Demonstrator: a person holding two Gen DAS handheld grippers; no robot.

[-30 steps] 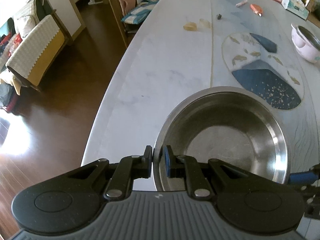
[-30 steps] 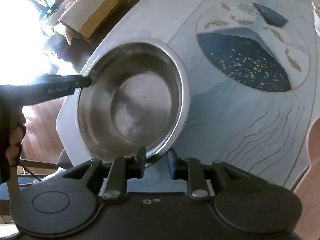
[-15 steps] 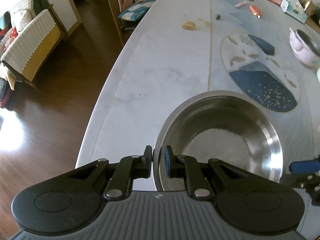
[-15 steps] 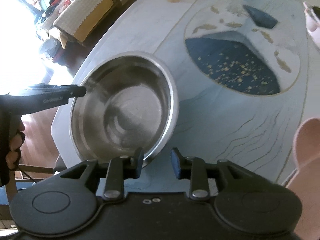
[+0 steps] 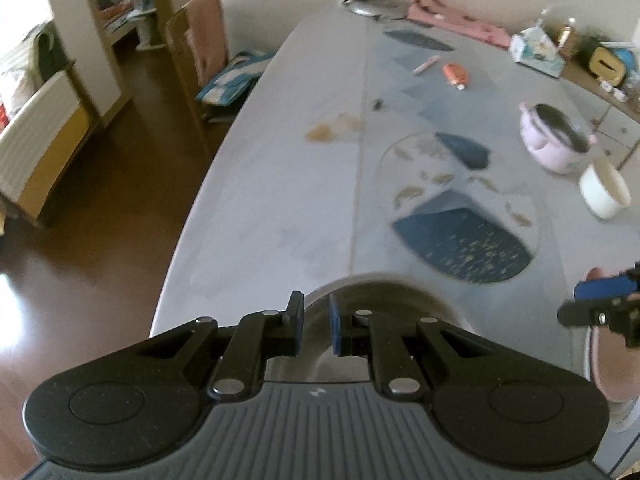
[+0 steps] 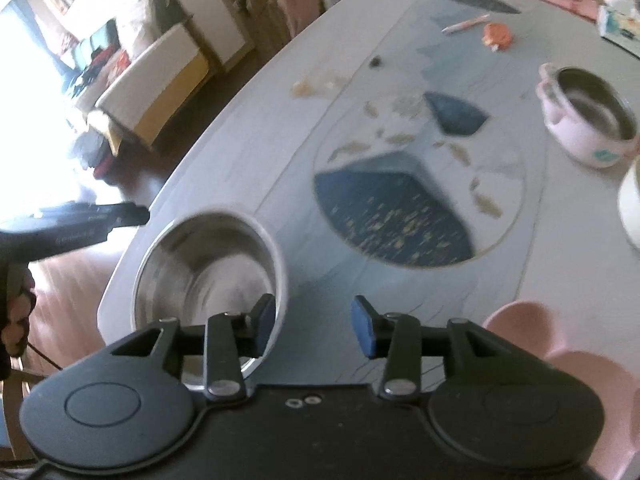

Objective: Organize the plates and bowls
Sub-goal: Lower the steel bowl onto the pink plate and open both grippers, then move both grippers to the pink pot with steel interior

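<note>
A steel bowl (image 6: 208,272) sits near the table's near left corner; in the left wrist view only its far rim (image 5: 376,280) shows behind my fingers. My left gripper (image 5: 316,326) has opened a little and straddles that rim. My right gripper (image 6: 314,326) is open, its left finger over the bowl's right rim, holding nothing. It shows at the right edge of the left wrist view (image 5: 600,300). A pink plate (image 6: 560,360) lies at the lower right. A pink pot (image 6: 588,120) and a cream bowl (image 5: 604,192) stand further right.
The long marble table (image 5: 280,184) has a blue round inlay (image 6: 400,212). At its far end lie an orange packet (image 5: 455,74), a tissue box (image 5: 538,50), a pink cloth (image 5: 456,20) and a lamp base (image 5: 368,4). A chair (image 5: 200,56) stands left.
Both grippers have pulled back and tilted up, so more of the table's far end shows. The right gripper opened wide and let go of the bowl's rim. The left jaws widened slightly.
</note>
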